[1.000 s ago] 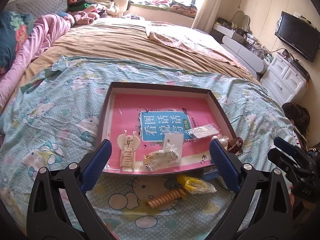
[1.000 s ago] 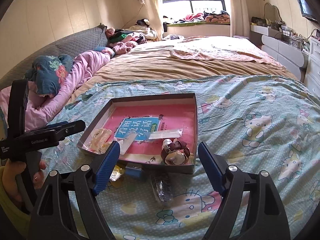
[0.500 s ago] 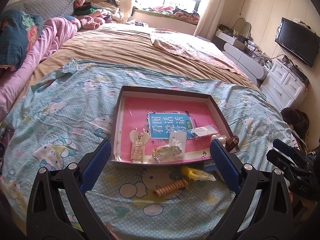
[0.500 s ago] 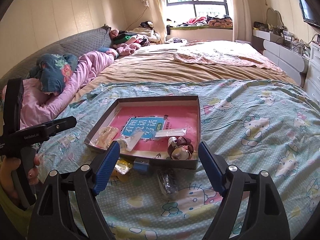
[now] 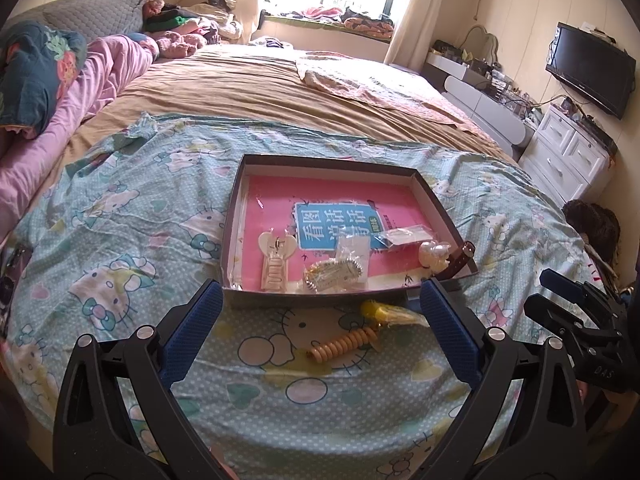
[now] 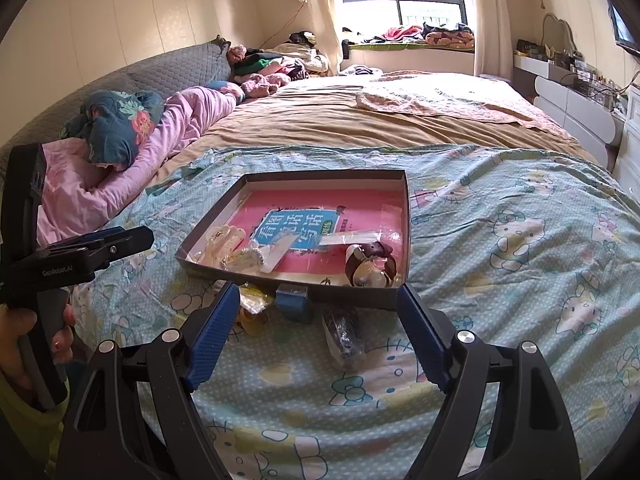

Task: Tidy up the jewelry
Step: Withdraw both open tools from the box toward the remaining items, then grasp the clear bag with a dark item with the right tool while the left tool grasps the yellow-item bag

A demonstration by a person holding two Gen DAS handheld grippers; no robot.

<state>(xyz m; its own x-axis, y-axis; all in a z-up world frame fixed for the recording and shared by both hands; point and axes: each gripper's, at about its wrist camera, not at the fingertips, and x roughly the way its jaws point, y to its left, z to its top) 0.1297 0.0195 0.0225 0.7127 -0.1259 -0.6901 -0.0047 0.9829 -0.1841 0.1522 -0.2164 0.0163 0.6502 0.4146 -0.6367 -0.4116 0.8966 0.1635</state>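
A shallow dark box [image 5: 236, 204] [image 6: 407, 224] with a pink book inside lies on the Hello Kitty blanket. In it are a cream hair claw [image 5: 276, 258], a bagged silver piece [image 5: 334, 272], a clear packet [image 5: 404, 235] and a brown watch [image 6: 372, 266]. In front of the box lie an orange spiral hair tie [image 5: 342, 344], a yellow bagged item [image 5: 390, 312], a blue small box [image 6: 294, 302] and a dark bagged item [image 6: 346, 336]. My left gripper [image 5: 320, 332] is open and empty above the hair tie. My right gripper [image 6: 316, 340] is open and empty above the dark bag.
The bed carries a pink quilt and blue pillow [image 6: 116, 128] at the left. A white dresser [image 5: 572, 156] and a TV [image 5: 588, 68] stand at the right. The left gripper shows in the right wrist view [image 6: 92, 254], held by a hand.
Both grippers have pulled back and risen from the box, so the box looks smaller and farther. The loose items in front of it now lie between the fingers. Both stay open.
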